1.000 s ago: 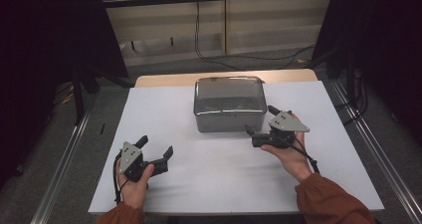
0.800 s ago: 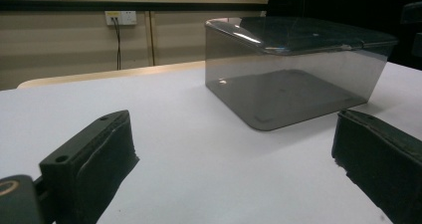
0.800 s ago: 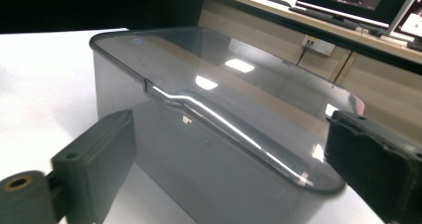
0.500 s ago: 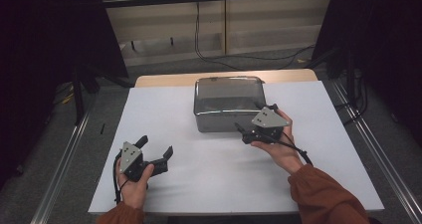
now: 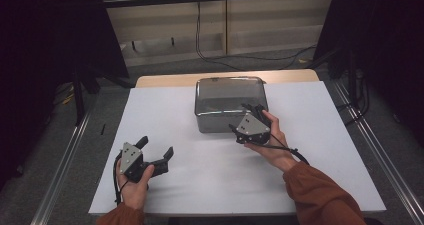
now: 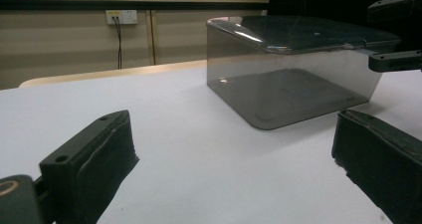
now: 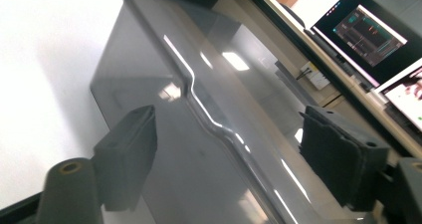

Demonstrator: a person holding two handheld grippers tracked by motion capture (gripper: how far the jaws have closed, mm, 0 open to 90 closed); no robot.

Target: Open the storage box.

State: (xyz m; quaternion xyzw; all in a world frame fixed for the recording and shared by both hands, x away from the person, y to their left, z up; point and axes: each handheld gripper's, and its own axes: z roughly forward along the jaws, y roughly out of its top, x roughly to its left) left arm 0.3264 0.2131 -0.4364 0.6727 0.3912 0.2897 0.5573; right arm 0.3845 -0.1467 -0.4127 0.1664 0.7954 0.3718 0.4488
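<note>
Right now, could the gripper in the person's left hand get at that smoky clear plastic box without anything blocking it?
Probably yes. The left gripper sits open on the white table, and bare tabletop lies between it and the smoky clear plastic box. The right gripper is at the box's far corner.

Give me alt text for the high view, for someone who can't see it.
A person's right gripper, jaws open, reaches to the near right corner of a smoky translucent lidded box at the back of a white table. The left gripper rests open on the table near its front left, apart from the box. Orange sleeves enter from the bottom.
</note>
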